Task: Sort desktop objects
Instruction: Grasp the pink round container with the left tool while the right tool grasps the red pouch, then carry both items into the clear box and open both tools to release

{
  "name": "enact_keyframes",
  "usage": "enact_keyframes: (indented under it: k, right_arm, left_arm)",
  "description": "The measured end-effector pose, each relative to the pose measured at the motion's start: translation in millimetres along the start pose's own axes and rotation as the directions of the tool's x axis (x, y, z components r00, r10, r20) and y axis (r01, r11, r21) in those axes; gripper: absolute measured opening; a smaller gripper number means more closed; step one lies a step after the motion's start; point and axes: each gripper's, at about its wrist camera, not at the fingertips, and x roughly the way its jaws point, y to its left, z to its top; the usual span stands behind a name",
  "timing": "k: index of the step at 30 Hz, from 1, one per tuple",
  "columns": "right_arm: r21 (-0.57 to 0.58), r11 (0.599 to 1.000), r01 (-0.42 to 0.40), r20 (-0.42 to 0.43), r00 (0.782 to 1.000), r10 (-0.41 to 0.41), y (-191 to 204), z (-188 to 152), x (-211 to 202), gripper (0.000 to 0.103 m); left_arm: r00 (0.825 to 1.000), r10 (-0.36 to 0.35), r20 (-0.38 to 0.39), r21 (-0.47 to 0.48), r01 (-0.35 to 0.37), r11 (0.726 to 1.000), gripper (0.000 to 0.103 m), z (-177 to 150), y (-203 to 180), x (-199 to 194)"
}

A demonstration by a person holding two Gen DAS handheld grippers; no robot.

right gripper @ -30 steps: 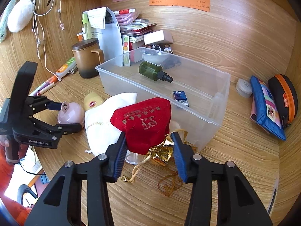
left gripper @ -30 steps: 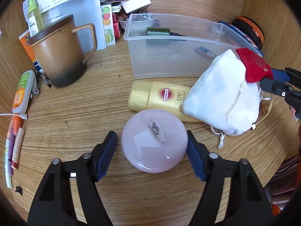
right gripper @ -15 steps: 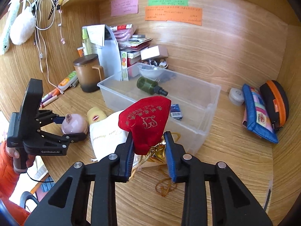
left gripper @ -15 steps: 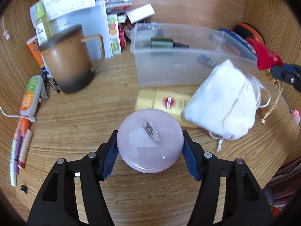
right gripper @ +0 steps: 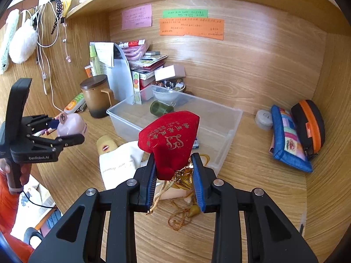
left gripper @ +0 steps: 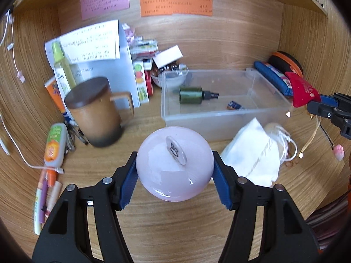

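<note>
- Since a second ago: pink round jar [left gripper: 174,164] is up off the desk [left gripper: 175,230]; it sat on the wood then, just in front of the yellow sunscreen bottle [right gripper: 106,145].
- Left gripper [left gripper: 174,176] is clamped on the jar, blue pads pressed to both its sides; earlier the pads stood just clear of it.
- Red pouch [right gripper: 170,141] is also lifted; earlier it lay over the white drawstring bag [right gripper: 119,164] by the bin's near wall.
- Right gripper [right gripper: 175,180] has narrowed on the pouch's lower end, where the gold tie [right gripper: 184,178] bunches; cords hang loose below.
- Both wrist views take in more back wall and the coloured notes [left gripper: 176,6] than before.
- Left gripper tilts downward, jar in the air in front of the clear plastic bin [left gripper: 219,114]; a hand [right gripper: 15,173] grips its handle at the left edge of the right wrist view.
- Right gripper tilts downward, pouch held above the bin's near corner.
- Bin holds a green spray bottle [left gripper: 193,95] and a small blue item [left gripper: 234,105].
- Brown lidded mug [left gripper: 96,111] stands left of the bin.
</note>
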Motion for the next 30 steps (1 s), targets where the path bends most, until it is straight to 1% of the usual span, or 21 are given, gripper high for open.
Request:
enact_keyframes:
  k: [6,12,15,23,30]
  right_arm:
    - [0.002,1.0,0.017,0.026,1.0,-0.017,-7,9,-7,0.027]
    - [-0.001,0.999,0.045,0.056,0.997,-0.044,-15,25,-9,0.028]
    - [0.0,0.999,0.054,0.073,0.996,-0.054,-20,35,-9,0.028]
    - [0.001,0.998,0.066,0.111,0.992,-0.066,-27,61,-4,0.028]
    - [0.007,0.999,0.052,0.101,0.993,-0.053,-33,75,16,0.028]
  left_arm:
    - [0.999,-0.014,0.048,0.003,0.014,1.0,0.062,23,-1,-8]
    - [0.995,-0.016,0.094,0.028,0.014,1.0,0.062,51,-5,-14]
    - [0.994,-0.028,0.107,0.028,0.025,0.999,0.062,65,-6,-14]
    - [0.993,-0.047,0.11,0.032,0.044,0.999,0.062,96,-11,-1]
    - [0.993,-0.069,0.091,0.035,0.066,0.997,0.062,113,-19,23]
